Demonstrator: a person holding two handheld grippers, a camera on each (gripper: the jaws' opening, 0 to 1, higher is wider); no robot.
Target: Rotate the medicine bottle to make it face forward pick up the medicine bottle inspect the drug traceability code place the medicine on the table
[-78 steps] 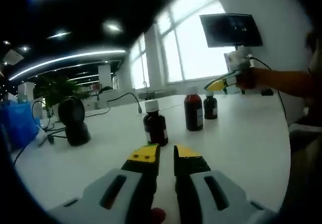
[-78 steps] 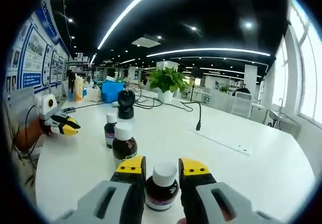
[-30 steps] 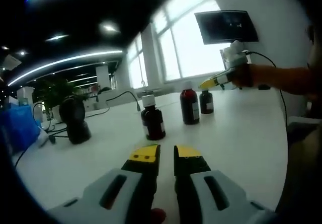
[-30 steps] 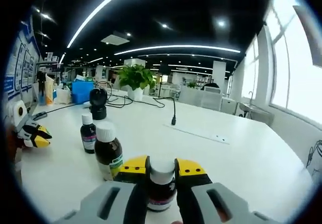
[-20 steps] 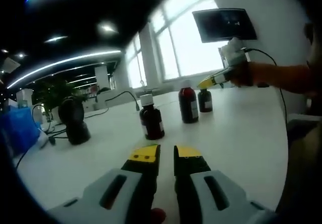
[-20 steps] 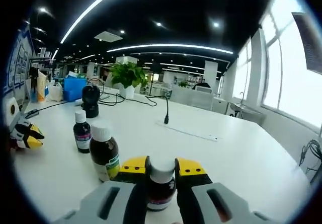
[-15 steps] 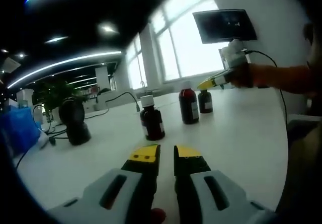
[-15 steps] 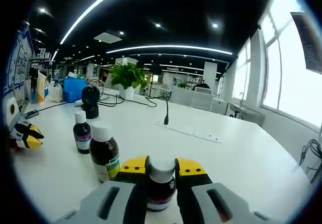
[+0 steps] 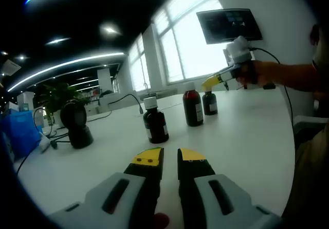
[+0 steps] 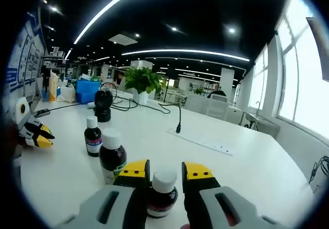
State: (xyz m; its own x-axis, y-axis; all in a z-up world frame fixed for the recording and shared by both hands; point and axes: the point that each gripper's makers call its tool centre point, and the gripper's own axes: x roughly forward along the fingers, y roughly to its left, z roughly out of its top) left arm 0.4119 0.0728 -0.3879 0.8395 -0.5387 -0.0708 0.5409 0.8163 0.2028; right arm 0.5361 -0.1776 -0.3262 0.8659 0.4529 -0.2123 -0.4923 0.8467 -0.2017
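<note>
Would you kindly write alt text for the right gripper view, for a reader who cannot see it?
The right gripper has its yellow-tipped jaws parted around a white-capped brown medicine bottle standing on a white table. Two more bottles stand to its left, and the left gripper is at the far left.
</note>
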